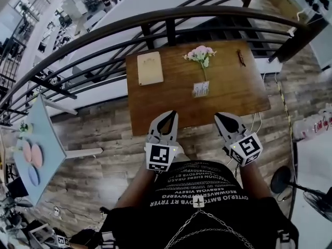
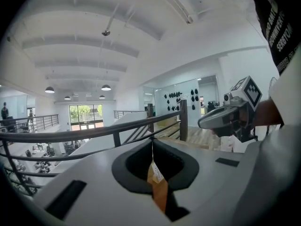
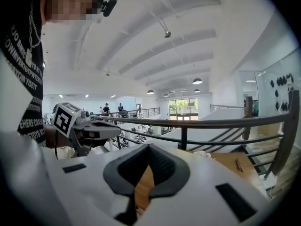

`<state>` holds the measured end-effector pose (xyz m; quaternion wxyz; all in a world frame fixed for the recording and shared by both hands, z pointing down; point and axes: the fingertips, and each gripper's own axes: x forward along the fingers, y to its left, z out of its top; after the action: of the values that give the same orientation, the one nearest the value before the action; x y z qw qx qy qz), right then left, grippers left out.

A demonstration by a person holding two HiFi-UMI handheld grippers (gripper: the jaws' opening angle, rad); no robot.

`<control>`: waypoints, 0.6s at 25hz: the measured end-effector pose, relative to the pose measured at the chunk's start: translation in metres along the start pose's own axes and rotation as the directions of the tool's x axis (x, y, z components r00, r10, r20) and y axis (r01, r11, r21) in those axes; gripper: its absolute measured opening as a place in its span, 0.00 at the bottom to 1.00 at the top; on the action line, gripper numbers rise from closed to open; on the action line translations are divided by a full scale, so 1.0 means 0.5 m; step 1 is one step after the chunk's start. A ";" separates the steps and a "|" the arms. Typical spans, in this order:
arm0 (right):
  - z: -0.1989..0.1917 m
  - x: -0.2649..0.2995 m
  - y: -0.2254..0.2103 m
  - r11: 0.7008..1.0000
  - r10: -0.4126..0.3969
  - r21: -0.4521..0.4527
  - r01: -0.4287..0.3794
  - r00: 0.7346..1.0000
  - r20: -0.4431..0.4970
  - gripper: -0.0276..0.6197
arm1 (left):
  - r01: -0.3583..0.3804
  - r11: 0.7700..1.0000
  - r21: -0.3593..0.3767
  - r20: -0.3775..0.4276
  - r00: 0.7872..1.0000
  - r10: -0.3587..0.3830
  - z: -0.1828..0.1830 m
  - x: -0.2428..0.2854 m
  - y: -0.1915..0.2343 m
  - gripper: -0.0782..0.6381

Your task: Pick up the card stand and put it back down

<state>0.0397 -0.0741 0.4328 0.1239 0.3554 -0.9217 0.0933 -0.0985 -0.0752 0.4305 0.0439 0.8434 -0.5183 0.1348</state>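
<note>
A small clear card stand (image 1: pixel 201 89) with a printed card in it stands on the brown wooden table (image 1: pixel 233 95), just in front of a pink flower bunch (image 1: pixel 201 54). Both grippers hover off the table's near edge, above the plank floor and well short of the stand. My left gripper (image 1: pixel 174 113) is shut, its tips meeting with nothing between them (image 2: pixel 152 142). My right gripper (image 1: pixel 218 116) is also shut and empty (image 3: pixel 149 147). Each gripper shows in the other's view, level beside it.
A tan menu card (image 1: pixel 150 68) lies at the table's back left and a small dark thing (image 1: pixel 241 57) at its back right. A dark curved railing (image 1: pixel 171 15) runs behind the table. A pale blue board (image 1: pixel 39 149) stands left, and a fan (image 1: pixel 282 180) right.
</note>
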 end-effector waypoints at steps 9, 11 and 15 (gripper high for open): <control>0.009 0.024 0.011 0.998 -0.062 -0.021 0.062 0.998 -0.017 0.07 | 0.060 0.998 -0.011 0.041 0.997 -0.060 0.007 0.028 0.040 0.15; 0.009 0.017 -0.006 0.996 -0.089 -0.023 0.089 0.996 -0.016 0.07 | 0.076 0.997 -0.007 0.029 0.997 -0.076 0.001 0.043 0.036 0.15; 0.007 0.000 -0.048 0.991 -0.135 -0.010 0.135 0.990 -0.025 0.07 | 0.097 0.995 -0.006 0.013 0.995 -0.097 0.003 0.062 0.026 0.15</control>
<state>0.0557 -0.0925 0.4316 0.1431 0.4154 -0.8942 0.0855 -0.0967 -0.1082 0.4368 0.0498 0.8683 -0.4773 0.1254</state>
